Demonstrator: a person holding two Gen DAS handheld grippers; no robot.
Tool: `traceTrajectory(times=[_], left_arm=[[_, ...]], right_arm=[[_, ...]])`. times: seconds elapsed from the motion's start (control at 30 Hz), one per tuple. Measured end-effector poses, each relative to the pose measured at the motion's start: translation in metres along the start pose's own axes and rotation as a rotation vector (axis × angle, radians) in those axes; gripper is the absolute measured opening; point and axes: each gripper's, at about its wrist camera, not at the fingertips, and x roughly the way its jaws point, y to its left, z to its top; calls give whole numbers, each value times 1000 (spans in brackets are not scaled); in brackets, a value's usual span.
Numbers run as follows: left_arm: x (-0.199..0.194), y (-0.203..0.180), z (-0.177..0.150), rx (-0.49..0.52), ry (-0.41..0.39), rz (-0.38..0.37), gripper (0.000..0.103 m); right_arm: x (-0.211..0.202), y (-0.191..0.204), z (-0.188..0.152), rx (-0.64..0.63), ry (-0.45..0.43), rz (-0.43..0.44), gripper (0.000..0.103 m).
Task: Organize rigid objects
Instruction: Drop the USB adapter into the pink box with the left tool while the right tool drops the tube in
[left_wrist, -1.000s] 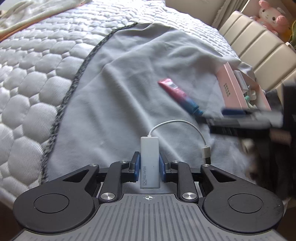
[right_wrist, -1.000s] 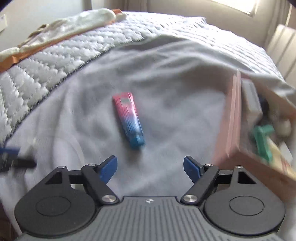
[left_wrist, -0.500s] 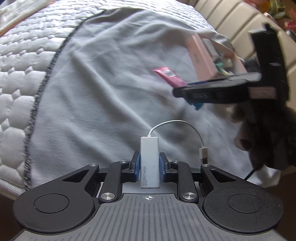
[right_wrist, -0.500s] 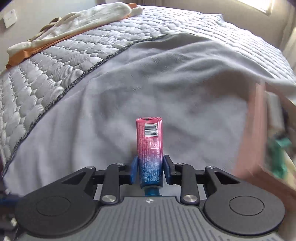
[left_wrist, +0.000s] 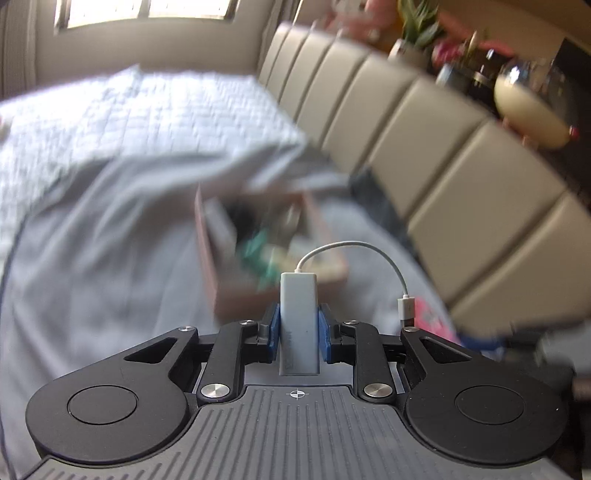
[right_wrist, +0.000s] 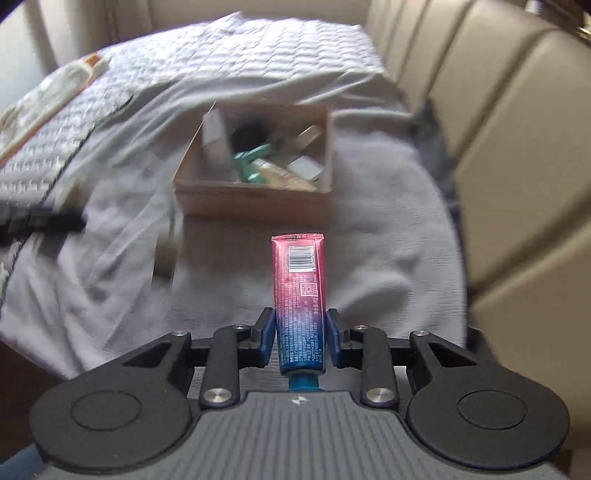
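Observation:
My left gripper (left_wrist: 298, 326) is shut on a white adapter (left_wrist: 298, 317) whose white cable (left_wrist: 373, 251) loops to a plug on the right. Beyond it, blurred, stands the pink-brown box (left_wrist: 218, 266) with several items inside. My right gripper (right_wrist: 300, 332) is shut on a red-to-blue tube (right_wrist: 300, 291), cap toward the camera, held above the grey sheet. The same box (right_wrist: 255, 197) lies ahead of the tube, holding a green item, a white block and other pieces. The other gripper shows as a dark blur at the left edge of the right wrist view.
A grey sheet (right_wrist: 369, 266) covers the quilted white bed (right_wrist: 258, 48). A beige padded headboard (left_wrist: 443, 155) runs along the right. Plants and a round lamp (left_wrist: 528, 107) stand behind it. A cream cloth (right_wrist: 48, 96) lies at the bed's far left.
The right gripper closed on the tube and lifted it. Both hands rose and swung toward the box and headboard, which now fill the views. The left kept hold of the adapter.

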Motion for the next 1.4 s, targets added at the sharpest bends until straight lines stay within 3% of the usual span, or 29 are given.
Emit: traceTrajectory(times=[0.07,0.13,0.27,0.37,0.43,0.63,0.8,0.93,1.03,1.13,1.27,1.4], left_arm=[[10,-11,42,-25,-68,17,25],[27,-15,75,-53,-86,18,26],[54,-13,99,-73,-96,64,26],[46,-9,86,-49,-76,76,26],[34,2,64,-98,-55,75,26],[5,35,-21,-257,121,120,26],[-20,58,-59,-280,181,183,26],[-29,75,-65,-284,184,221,26],[-29,79,-66,-252,193,227,26],[-19,81,-70,-237,206,228,26],[5,84,-80,-238,241,212,26],[33,86,-90,-259,213,142,26]], right_arm=[[-24,-13,6,28,-42,-17,28],[-44,-21,13,54,-78,-33,28],[-58,-31,23,107,-129,-20,28],[-43,-30,27,136,-80,-15,28],[-33,-19,24,96,-34,-4,28],[2,6,33,65,60,83,28],[26,29,84,23,-16,98,28],[40,37,137,67,-164,81,29],[56,36,157,111,-176,88,29],[76,35,152,121,-143,65,30],[96,36,120,81,-96,5,30],[118,37,116,-43,-159,-94,30]])
